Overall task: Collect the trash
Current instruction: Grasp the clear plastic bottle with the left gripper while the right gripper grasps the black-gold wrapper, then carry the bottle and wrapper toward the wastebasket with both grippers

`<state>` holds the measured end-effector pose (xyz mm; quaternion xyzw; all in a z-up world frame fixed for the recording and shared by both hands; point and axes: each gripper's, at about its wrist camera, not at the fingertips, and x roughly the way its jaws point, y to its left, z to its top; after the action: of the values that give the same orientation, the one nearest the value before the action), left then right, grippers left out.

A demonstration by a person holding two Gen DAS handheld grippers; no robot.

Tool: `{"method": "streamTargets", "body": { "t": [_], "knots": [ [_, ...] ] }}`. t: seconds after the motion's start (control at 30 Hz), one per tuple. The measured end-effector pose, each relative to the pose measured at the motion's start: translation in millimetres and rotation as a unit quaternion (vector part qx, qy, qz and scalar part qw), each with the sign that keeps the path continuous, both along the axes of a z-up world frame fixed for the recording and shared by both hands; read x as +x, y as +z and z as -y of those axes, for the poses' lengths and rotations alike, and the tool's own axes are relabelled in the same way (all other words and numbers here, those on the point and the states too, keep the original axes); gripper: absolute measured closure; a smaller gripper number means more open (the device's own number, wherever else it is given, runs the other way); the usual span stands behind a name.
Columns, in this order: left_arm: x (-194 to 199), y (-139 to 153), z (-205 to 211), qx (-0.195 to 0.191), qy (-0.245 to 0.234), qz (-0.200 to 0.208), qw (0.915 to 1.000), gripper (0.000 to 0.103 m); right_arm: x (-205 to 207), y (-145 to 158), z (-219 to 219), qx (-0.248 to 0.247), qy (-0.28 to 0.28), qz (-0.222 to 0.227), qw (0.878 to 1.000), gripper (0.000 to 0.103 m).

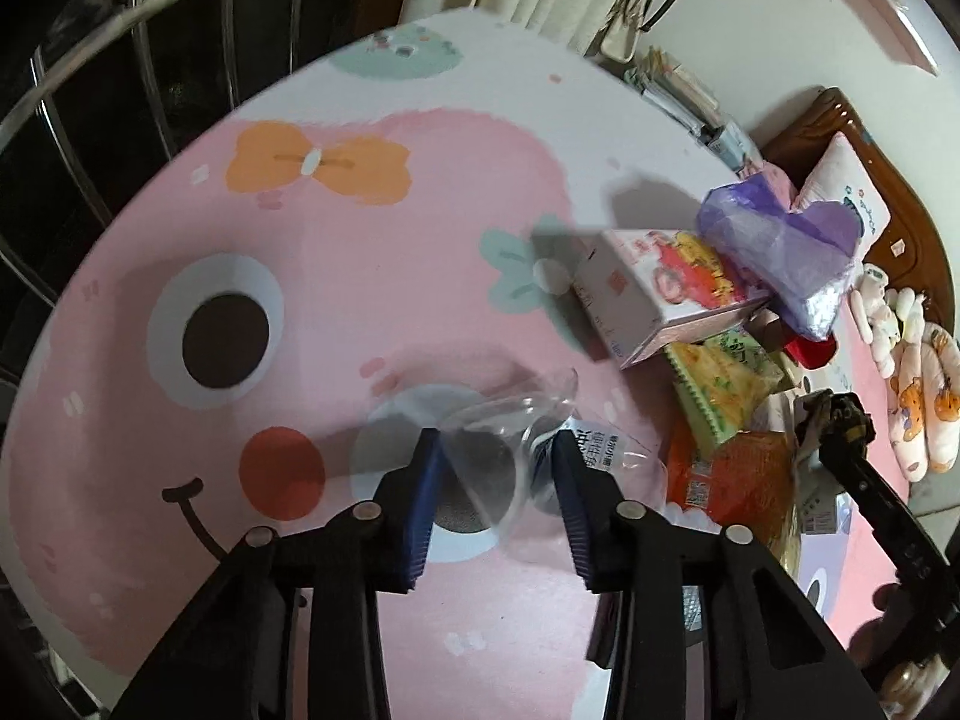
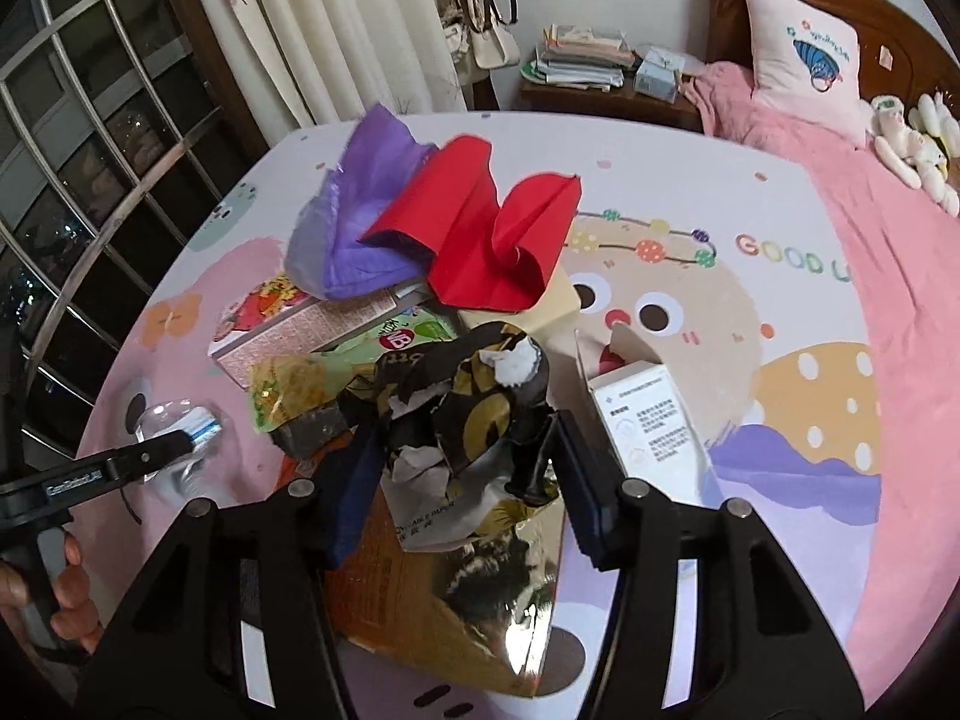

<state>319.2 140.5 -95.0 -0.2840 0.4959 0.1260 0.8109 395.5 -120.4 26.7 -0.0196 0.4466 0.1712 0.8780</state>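
In the left wrist view a crumpled clear plastic wrapper (image 1: pixel 510 432) lies on the cartoon mat (image 1: pixel 336 228) between the blue pads of my left gripper (image 1: pixel 499 480), which press it from both sides. The right wrist view shows the same gripper (image 2: pixel 180 441) low at the left, with the clear plastic (image 2: pixel 174 414) at its tip. My right gripper (image 2: pixel 465 480) is closed around a crumpled black-and-gold wrapper (image 2: pixel 468 414) on top of a gold foil bag (image 2: pixel 480 588). The left pad is partly hidden behind the wrapper.
The trash pile holds a purple plastic bag (image 2: pixel 360 228), red folded paper (image 2: pixel 480 240), a strawberry-print box (image 2: pixel 288 324), a green snack bag (image 2: pixel 300 384) and an open white box (image 2: pixel 648 420). A pink bed (image 2: pixel 870 240) lies right, a window grille (image 2: pixel 90 180) left. A hand (image 2: pixel 66 588) holds the left gripper's handle.
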Motion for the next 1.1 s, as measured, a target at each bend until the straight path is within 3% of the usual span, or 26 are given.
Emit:
{"method": "streamTargets", "body": {
  "t": [0.3,0.43,0.77,1.1],
  "knots": [
    [-22,37,17,0.031,-0.037,0.034,0.9983,0.072,-45,25,13,0.016,-0.008,0.007,1.000,0.052],
    [-43,66,25,0.049,-0.063,0.060,0.9950,0.072,-74,35,10,0.022,-0.009,0.007,1.000,0.052],
    [-120,126,32,0.072,-0.144,0.108,0.9810,0.072,-164,57,-13,0.027,-0.019,0.007,0.999,0.052],
    [-212,151,12,0.085,-0.229,0.118,0.9625,0.072,-283,70,-47,0.052,-0.075,0.019,0.996,0.052]
  ]
}}
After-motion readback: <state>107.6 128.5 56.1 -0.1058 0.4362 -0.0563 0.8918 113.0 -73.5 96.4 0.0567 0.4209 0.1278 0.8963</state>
